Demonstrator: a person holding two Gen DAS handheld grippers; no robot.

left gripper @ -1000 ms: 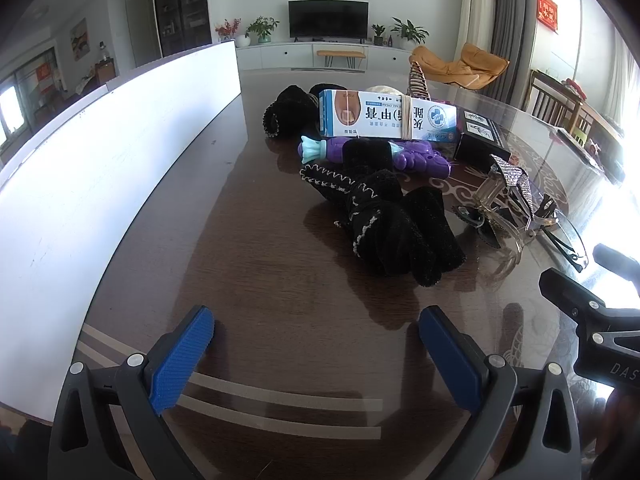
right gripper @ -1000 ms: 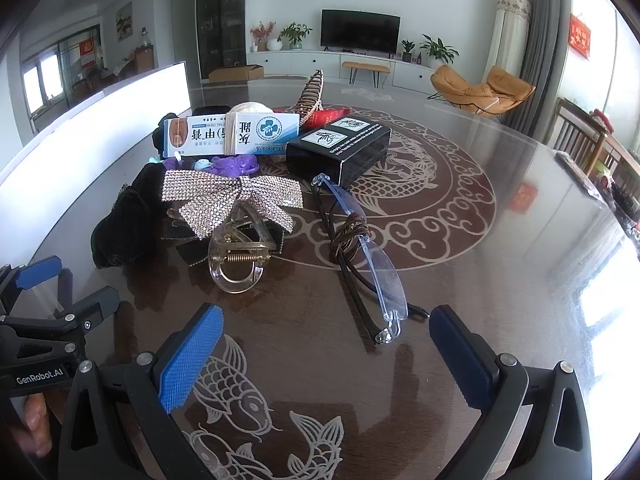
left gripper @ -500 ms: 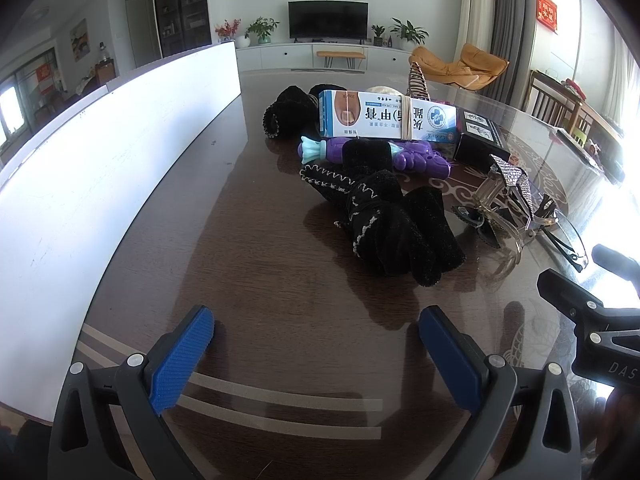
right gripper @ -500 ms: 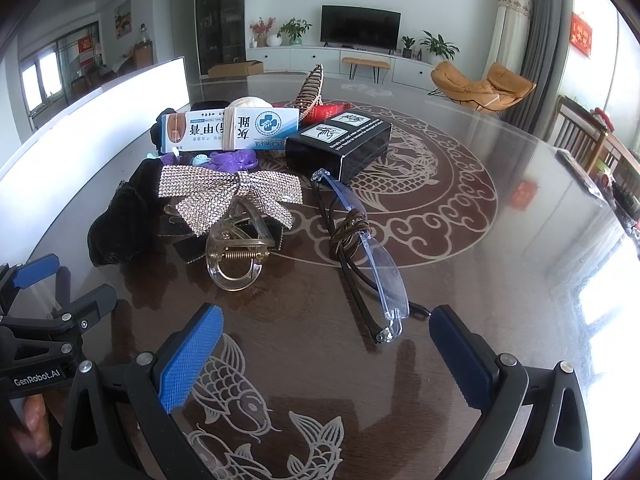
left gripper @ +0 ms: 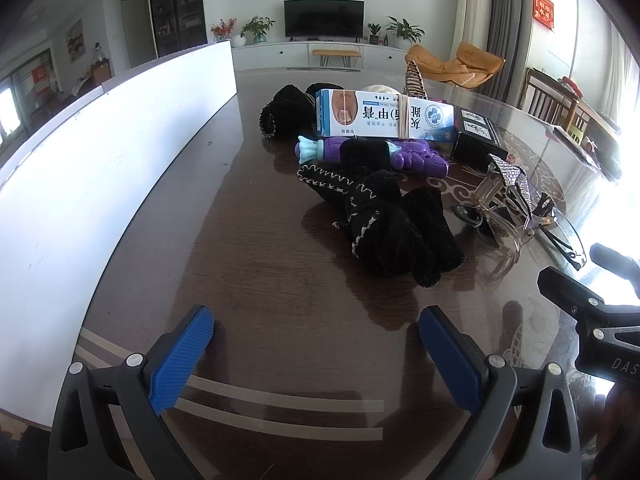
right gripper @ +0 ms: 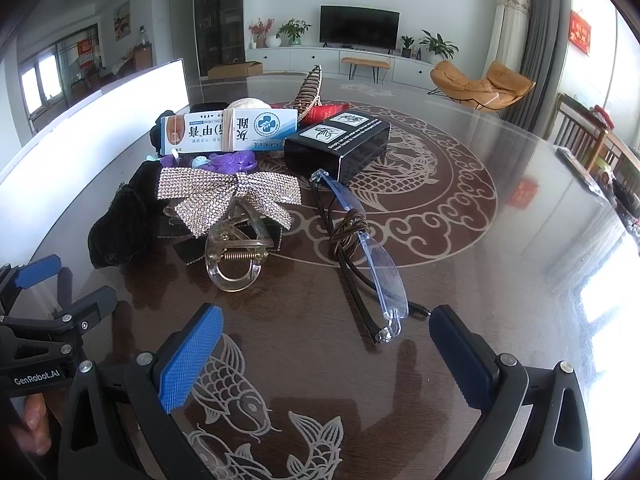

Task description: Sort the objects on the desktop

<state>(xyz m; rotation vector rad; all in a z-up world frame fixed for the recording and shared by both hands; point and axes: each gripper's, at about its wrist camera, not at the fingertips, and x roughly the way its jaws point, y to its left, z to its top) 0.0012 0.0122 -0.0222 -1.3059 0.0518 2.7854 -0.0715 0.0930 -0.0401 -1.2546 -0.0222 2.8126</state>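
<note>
Purple toy [left gripper: 416,156] partly under black glove [left gripper: 384,220]. Cream ball [right gripper: 250,104] mostly behind ointment box [right gripper: 228,132]. Box small print unreadable. At 9 o'clock, white panel [left gripper: 80,184] cropped.

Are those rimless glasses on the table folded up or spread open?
Folded. The clear rimless glasses with dark arms lie on the brown patterned table with their arms tucked along the lenses, a brown band wrapped round the middle.

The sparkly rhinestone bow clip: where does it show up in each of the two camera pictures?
Left wrist view: the rhinestone bow clip sits at the right, seen edge-on, past the black velvet cloth.
Right wrist view: it lies left of centre, facing the camera.
Shared landmark: the white-and-blue ointment box lies behind it in both.
</note>
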